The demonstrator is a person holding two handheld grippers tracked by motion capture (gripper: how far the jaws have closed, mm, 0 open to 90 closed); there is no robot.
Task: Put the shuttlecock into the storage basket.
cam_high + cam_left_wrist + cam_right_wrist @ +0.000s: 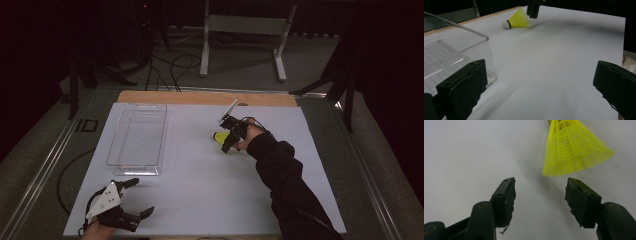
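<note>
A yellow shuttlecock [219,136] with a white cork lies on its side on the white board [200,190], right of centre. My right gripper [226,136] is open right at the wide skirt end. In the right gripper view the skirt [574,150] lies just beyond the jaw tips, and my right gripper [540,181] has nothing between its pads. My left gripper [142,196] rests open and empty near the board's front left corner. From the left gripper view the shuttlecock [517,20] shows far off, with the right gripper [533,8] above its skirt.
A clear plastic tray [136,106] stands empty on the left half of the board, its near corner [486,37] close to my left jaw. A wooden table edge [200,97] runs behind the board. Cables and metal stand legs [204,50] lie on the floor beyond.
</note>
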